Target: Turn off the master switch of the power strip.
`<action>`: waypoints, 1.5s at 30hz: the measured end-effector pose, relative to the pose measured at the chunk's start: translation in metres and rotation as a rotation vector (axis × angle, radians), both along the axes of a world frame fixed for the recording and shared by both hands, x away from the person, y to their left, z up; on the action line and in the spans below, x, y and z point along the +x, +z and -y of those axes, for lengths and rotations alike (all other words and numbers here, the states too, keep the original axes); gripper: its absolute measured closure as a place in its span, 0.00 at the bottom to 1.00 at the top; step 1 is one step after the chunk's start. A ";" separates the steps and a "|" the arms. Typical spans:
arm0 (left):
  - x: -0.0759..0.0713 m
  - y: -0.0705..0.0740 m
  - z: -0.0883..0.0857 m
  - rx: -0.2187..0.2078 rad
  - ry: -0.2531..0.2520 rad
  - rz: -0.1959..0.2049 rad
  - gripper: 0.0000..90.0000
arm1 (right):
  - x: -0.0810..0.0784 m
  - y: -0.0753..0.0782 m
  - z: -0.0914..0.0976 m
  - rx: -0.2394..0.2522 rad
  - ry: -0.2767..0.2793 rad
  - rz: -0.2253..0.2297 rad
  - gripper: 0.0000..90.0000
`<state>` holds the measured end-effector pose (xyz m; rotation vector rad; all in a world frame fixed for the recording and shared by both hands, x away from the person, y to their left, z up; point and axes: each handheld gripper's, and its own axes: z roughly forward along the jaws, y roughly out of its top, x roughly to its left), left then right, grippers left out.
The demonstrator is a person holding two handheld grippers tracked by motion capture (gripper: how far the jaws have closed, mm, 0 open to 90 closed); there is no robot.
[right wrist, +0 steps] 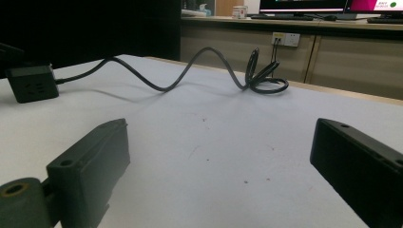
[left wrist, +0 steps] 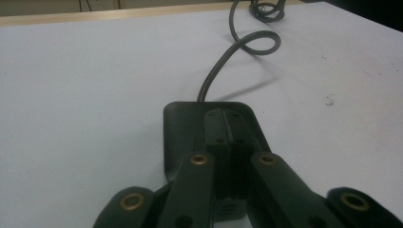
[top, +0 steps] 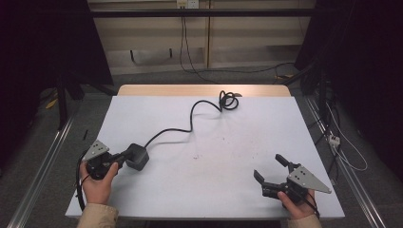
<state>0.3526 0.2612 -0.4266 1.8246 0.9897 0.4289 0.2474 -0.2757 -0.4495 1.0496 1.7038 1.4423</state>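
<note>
On the white table (top: 204,142), near its left front corner, the left hand-held gripper (top: 124,158) points toward a black power block (top: 138,156) and meets it. From the left gripper view, the two black jaws are pressed together, flat face to flat face, with no gap between them, and they lie over the top of the power block (left wrist: 183,128), which sits flat on the table (left wrist: 85,95). Whether the tips actually pinch any part of the block is hard to tell; they look simply closed on each other.

From the block's far end a black cable (top: 190,124) snakes away across the table, bends in an S, and finishes in a small loose coil near the far edge. The left gripper view catches that cable (left wrist: 223,66) rising off the block and curling.

Over at the right front corner, a hand (top: 297,206) holds the right hand-held gripper (top: 270,168) with its jaws spread wide, nothing between them, well apart from the block. Its own view looks across bare table (right wrist: 214,156) between the parted jaws, with the power block (right wrist: 33,83) far off at the left and the cable (right wrist: 190,69) looping to its coil beyond.
</note>
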 end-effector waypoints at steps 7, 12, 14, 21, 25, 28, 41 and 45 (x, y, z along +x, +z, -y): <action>0.000 0.000 0.000 -0.001 -0.002 -0.002 1.00 | 0.000 0.000 0.000 -0.001 -0.001 0.000 0.06; 0.000 0.000 0.000 0.000 0.001 -0.003 1.00 | 0.000 0.000 0.000 0.000 -0.003 0.001 0.06; 0.000 0.000 0.000 0.000 0.003 -0.003 1.00 | 0.000 0.000 0.000 0.000 -0.003 0.001 0.06; 0.000 0.000 0.001 0.003 0.007 -0.004 1.00 | 0.000 0.000 0.000 0.000 -0.004 0.001 0.06; 0.000 0.000 0.001 0.005 0.008 -0.005 1.00 | 0.000 0.000 0.000 0.000 -0.004 0.001 0.06; 0.000 0.000 0.001 0.007 0.008 -0.005 1.00 | 0.000 0.000 -0.001 -0.001 -0.004 0.001 0.06; -0.001 0.000 0.002 0.011 0.013 -0.002 1.00 | 0.000 0.000 0.000 0.001 -0.003 0.002 0.06; -0.001 0.000 0.002 0.008 0.016 -0.004 1.00 | 0.000 0.000 0.000 0.001 -0.004 0.003 0.06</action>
